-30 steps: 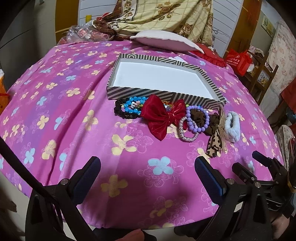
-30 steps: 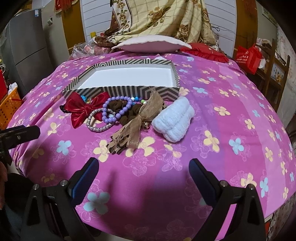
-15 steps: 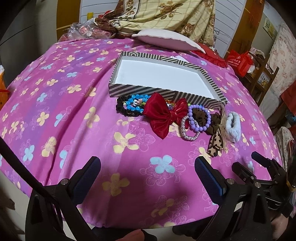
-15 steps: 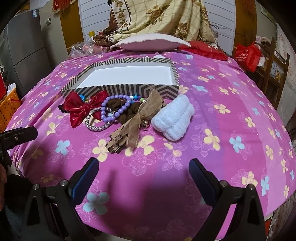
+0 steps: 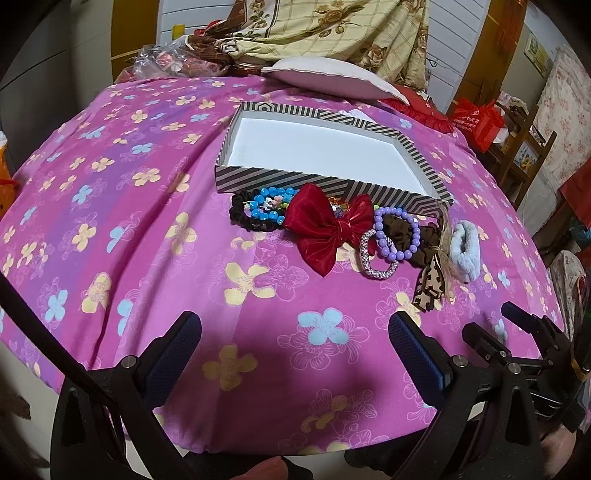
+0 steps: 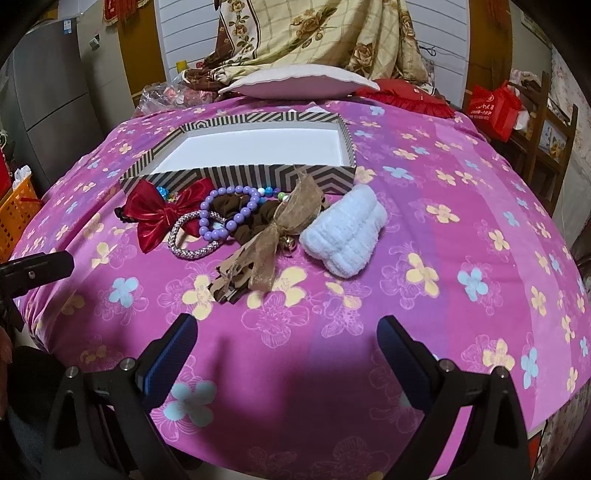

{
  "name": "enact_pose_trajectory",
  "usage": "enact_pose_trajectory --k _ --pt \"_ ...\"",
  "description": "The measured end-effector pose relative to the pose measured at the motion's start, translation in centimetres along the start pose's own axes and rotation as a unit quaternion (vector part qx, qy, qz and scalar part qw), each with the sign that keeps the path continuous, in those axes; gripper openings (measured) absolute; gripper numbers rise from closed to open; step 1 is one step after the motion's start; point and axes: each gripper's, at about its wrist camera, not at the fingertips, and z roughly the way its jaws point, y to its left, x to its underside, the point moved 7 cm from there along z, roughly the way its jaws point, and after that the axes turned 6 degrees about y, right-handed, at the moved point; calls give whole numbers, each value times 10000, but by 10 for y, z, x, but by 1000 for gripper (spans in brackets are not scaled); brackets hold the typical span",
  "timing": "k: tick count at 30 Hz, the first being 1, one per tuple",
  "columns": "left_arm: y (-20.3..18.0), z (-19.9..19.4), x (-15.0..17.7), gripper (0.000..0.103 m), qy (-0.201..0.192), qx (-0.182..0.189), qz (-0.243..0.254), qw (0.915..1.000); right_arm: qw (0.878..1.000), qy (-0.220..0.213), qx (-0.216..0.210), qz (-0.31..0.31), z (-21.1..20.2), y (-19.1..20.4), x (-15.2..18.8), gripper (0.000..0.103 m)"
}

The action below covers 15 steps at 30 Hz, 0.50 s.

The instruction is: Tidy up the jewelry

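Observation:
A striped box (image 5: 258,177) (image 6: 236,175) with a white inside lies open on the pink flowered cloth. In front of it lie a red bow (image 5: 325,225) (image 6: 159,214), blue beads on a black scrunchie (image 5: 266,206), a purple bead bracelet (image 5: 397,232) (image 6: 225,210), a silver bangle (image 5: 373,262) (image 6: 184,240), a brown ribbon bow (image 5: 430,280) (image 6: 280,229) and a white fluffy scrunchie (image 5: 465,251) (image 6: 347,236). My left gripper (image 5: 293,332) and right gripper (image 6: 286,336) are open and empty, near the table's front edge, short of the pile.
A white pillow (image 5: 332,77) and a red cushion (image 6: 406,96) lie behind the box, with a draped floral blanket (image 6: 314,33). A red bag (image 6: 495,110) sits on wooden shelves at the right. An orange basket (image 6: 14,214) stands at the left.
Both grippers have moved slightly forward toward the pile. Both stay open. Nothing on the table has moved.

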Motion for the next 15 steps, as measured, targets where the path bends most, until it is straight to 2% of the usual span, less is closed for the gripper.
enact_pose_trajectory --k 15 --pt "-2 3 2 79 23 36 -28 10000 10000 35 -1 -20 1 1 1 100"
